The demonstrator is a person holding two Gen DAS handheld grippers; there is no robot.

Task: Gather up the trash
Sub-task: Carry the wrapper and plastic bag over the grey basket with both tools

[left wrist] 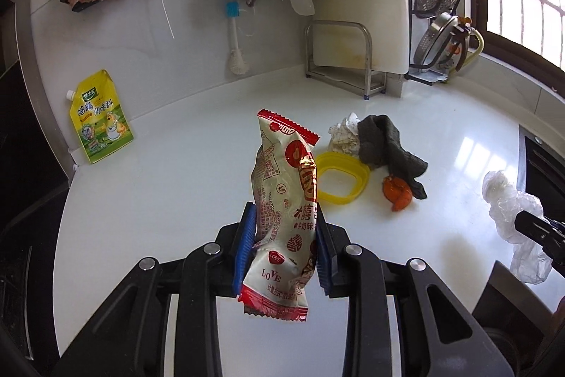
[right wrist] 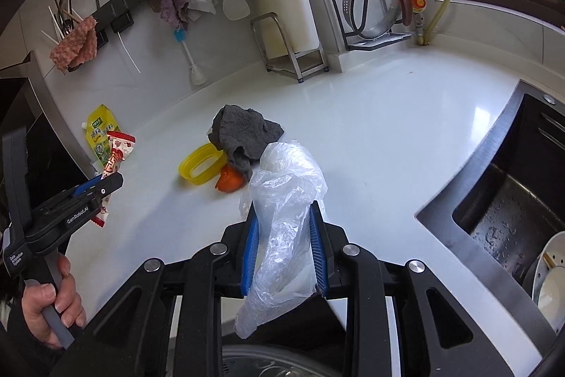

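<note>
Left tongs (left wrist: 285, 232) clamping snack wrapper (left wrist: 284, 196) upright, right tongs (right wrist: 284, 248) gripping plastic bag (right wrist: 282, 218)

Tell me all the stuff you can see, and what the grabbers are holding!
snack wrapper: 1, red and white, in left gripper
plastic bag: 1, clear, in right gripper
yellow ring: 1, on counter
grey cloth: 1, beside ring
crumpled paper: 1, white, behind ring
orange scrap: 1, by cloth
seasoning pouch: 1, yellow, against wall
sink: 1, steel, right
left gripper: shut
right gripper: shut
</note>
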